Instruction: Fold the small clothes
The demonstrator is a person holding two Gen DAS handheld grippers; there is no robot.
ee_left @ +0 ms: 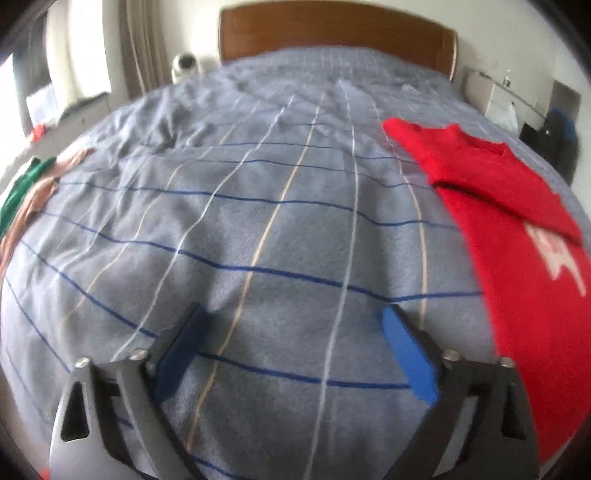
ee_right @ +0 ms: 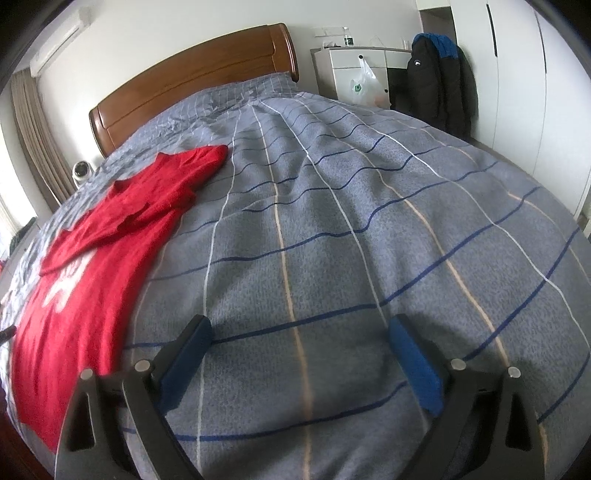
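Grey checked bedspread (ee_right: 332,229) covers bed; brown wooden headboard (ee_right: 192,74) behind; beige curtain (ee_right: 33,140) at left; white cabinet (ee_right: 354,70) with plastic bag (ee_right: 364,86); dark jacket (ee_right: 439,81) hanging beside white wardrobe (ee_right: 517,74)

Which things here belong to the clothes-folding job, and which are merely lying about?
Belong to the job:
red T-shirt, one sleeve folded in
green and pink clothes at the bed's edge
checked duvet, the folding surface

Just lying about:
dark jacket
plastic bag
wooden headboard
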